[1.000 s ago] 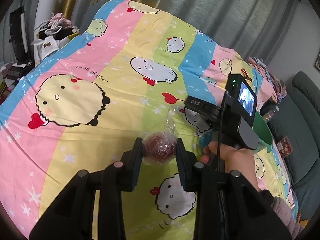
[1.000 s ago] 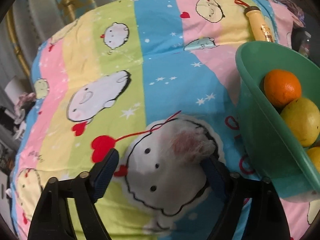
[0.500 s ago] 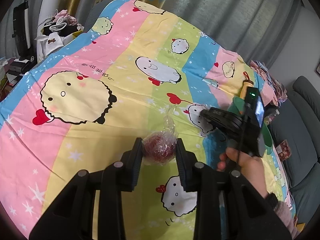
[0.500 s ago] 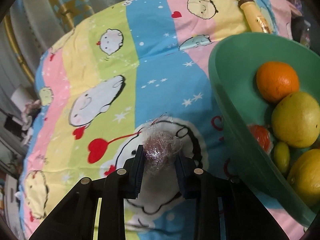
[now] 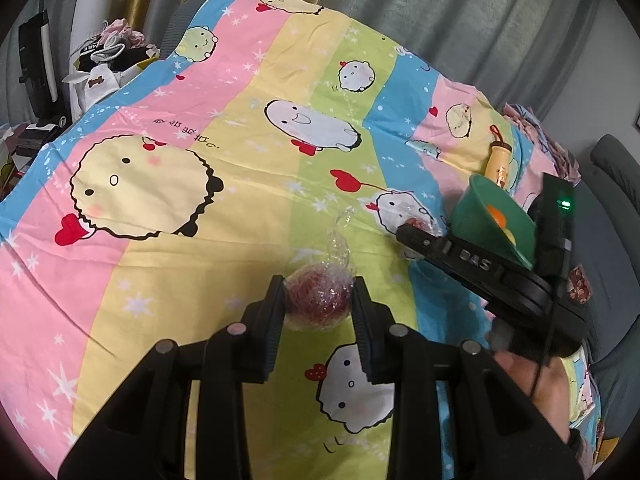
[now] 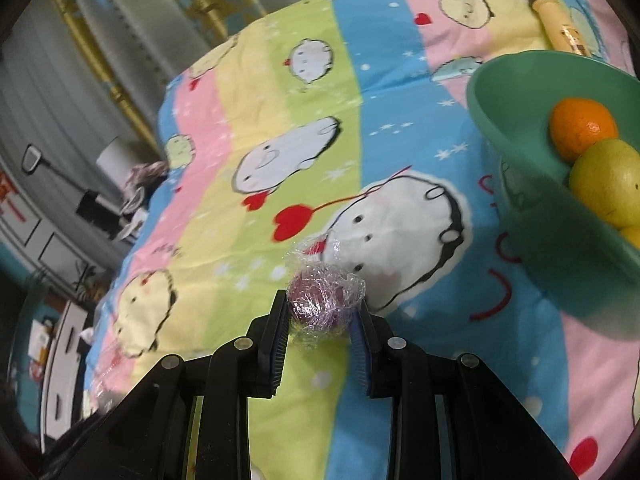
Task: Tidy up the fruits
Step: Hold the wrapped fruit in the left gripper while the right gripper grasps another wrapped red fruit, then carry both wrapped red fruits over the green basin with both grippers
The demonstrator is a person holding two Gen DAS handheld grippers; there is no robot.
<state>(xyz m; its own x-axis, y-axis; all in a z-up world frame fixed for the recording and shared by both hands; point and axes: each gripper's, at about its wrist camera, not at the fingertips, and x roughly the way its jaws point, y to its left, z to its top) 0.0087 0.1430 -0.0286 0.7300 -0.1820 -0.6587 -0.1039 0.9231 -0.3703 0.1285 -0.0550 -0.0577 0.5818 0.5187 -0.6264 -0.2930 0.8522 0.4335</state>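
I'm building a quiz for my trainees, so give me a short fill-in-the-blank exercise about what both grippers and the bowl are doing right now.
1. Each gripper is shut on a red fruit wrapped in clear ____.
2. The left gripper grips its wrapped fruit over the ____ stripe of the bedsheet.
3. The bowl beside the right gripper is ____ in colour.
4. The topmost fruit in the bowl is an ____.

Missing words: plastic; green; green; orange

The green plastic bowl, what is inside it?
The green plastic bowl holds a round orange fruit, a bigger yellow-green fruit in front of it and the edge of another yellow one. The bowl's near wall and the picture's edge hide the rest.
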